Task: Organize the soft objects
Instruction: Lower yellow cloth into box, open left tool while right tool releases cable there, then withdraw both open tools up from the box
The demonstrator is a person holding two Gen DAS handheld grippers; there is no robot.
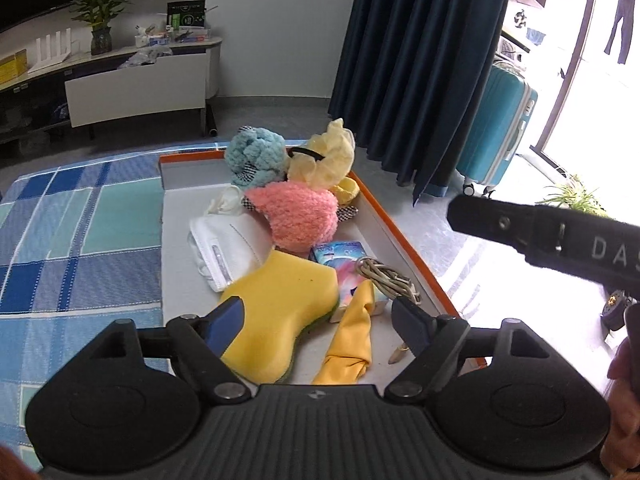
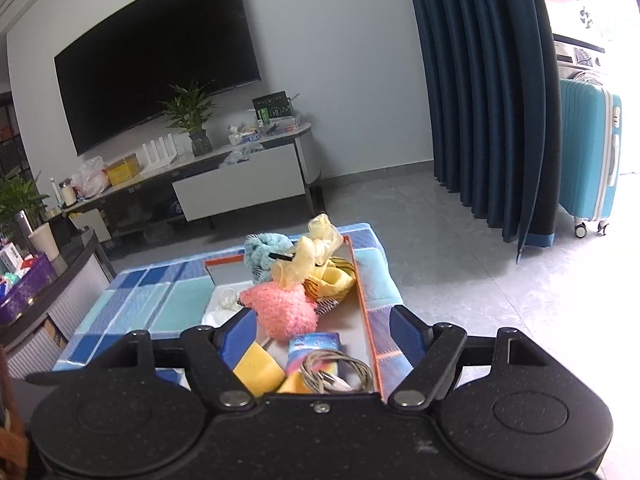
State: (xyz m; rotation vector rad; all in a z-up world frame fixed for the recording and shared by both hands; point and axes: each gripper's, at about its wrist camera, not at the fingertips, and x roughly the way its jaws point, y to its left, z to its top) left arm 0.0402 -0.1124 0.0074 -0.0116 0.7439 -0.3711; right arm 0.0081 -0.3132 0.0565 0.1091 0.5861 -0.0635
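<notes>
**Both grippers poised over a crowded tray of soft things**

The left gripper (image 1: 316,320) hangs over the near end of an orange-rimmed tray (image 1: 404,236), its blue-padded jaws spread wide and holding nothing. The right gripper (image 2: 322,330) is likewise released, its jaws apart above the same tray's near right corner. The tray sits on a blue plaid cloth (image 1: 80,240) — its right rim runs close to the cloth's edge, with bare grey floor (image 2: 460,280) beyond. To the tray's left the cloth lies open; inside the tray, a strip of grey bottom along the left wall is the only free room.

The contents are packed toward the right and far end. At the far end sit a teal fluffy item (image 1: 256,156) and a pale yellow scrunchie (image 1: 324,160), touching one another. Just nearer lies a pink fluffy item (image 1: 300,220), with a white face mask (image 1: 224,248) beside it on the left. A yellow sponge (image 1: 276,312) lies between the left gripper's jaws in view, next to a yellow cloth (image 1: 352,340), a colourful tissue pack (image 1: 340,256) and a coiled grey cable (image 1: 388,276) against the right rim.
</notes>
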